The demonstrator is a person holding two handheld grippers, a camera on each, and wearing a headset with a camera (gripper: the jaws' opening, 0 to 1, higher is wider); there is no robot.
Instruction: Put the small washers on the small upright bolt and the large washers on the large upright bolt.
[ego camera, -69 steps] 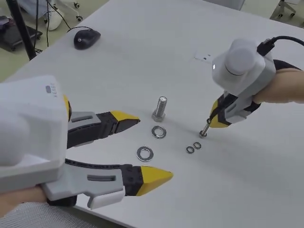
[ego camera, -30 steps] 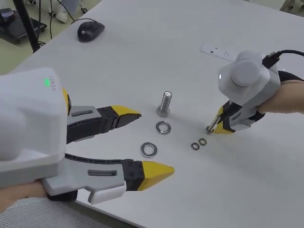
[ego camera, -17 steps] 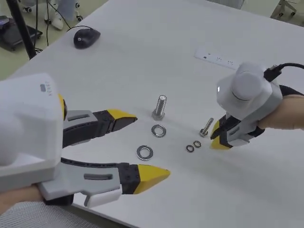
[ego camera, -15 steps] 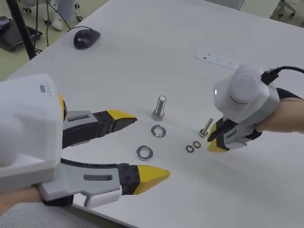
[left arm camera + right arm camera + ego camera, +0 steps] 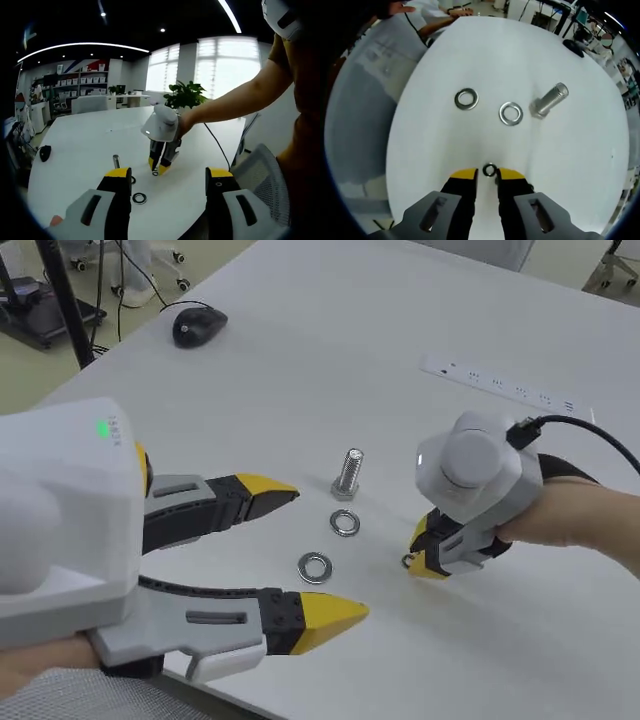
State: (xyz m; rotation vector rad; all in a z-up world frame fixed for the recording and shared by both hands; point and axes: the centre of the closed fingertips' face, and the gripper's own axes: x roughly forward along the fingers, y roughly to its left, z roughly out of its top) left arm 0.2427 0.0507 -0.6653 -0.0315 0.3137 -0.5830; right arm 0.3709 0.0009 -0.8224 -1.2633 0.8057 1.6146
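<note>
Left gripper (image 5: 330, 551) wide, right gripper (image 5: 489, 174) narrow, small washer (image 5: 485, 170) between its tips

A black computer mouse (image 5: 199, 327) lies near the far left edge of the white table (image 5: 300, 370), and a white power strip (image 5: 497, 386) lies flat toward the table's far right side. Off the table's left edge a black pole (image 5: 62, 300) rises beside what seem to be wheeled chair bases (image 5: 150, 268). A leafy potted plant (image 5: 186, 95) stands past the table's far end.
</note>
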